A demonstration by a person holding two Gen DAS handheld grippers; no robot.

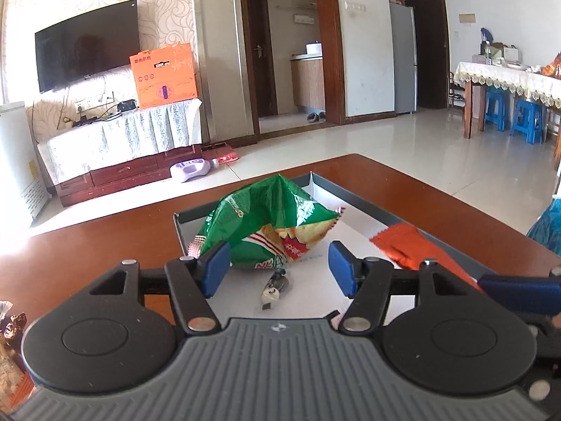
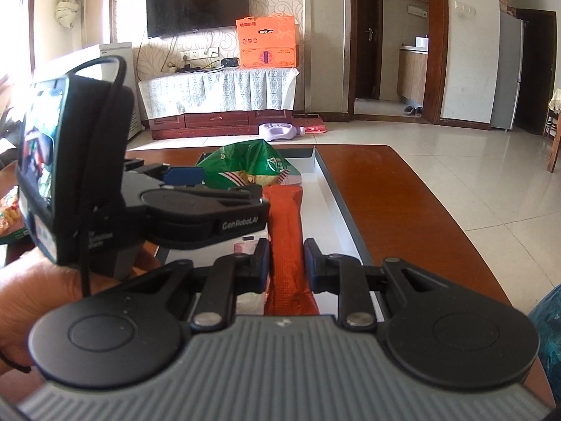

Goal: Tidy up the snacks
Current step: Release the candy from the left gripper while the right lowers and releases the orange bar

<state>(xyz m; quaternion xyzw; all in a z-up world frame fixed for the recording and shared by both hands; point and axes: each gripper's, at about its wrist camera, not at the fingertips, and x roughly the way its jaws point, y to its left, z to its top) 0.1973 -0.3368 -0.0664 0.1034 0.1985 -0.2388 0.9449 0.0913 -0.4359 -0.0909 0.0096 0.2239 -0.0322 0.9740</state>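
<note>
Left tongs (image 1: 278, 268) are standing apart, blue pads (image 1: 342, 268) clear on both sides, nothing pinched between them. They are hovering over the near part of a shallow grey-walled tray (image 1: 354, 193) with a white floor, which is sitting on the red-brown worktop (image 1: 403, 189).

Right tongs (image 2: 286, 266) are clamped together on a long orange snack packet (image 2: 285, 231); both pads are pressing on its sides. The packet is running lengthwise away from the camera, over the right part of the tray (image 2: 333, 189). In the left wrist view the same orange packet (image 1: 406, 245) is showing at the right side of the tray.

Just beyond the left pads, a small dark wrapped sweet (image 1: 275, 289) is lying on the tray floor. Behind it a crumpled green snack bag (image 1: 266, 224) is resting in the tray, its peak tilting toward the far wall. The right wrist view is showing the green bag (image 2: 245, 166) at the tray's far left, beyond the left gripper body.

A person's hand (image 2: 38, 294) is gripping the left unit at the lower left of the right view. More wrapped snacks (image 1: 10, 329) are lying on the worktop at the left edge.

Farther off: tiled floor, a low TV cabinet with a lace cloth (image 1: 115, 137), an orange box (image 1: 164, 73) on top of it, a wall-mounted television (image 1: 87, 49).
</note>
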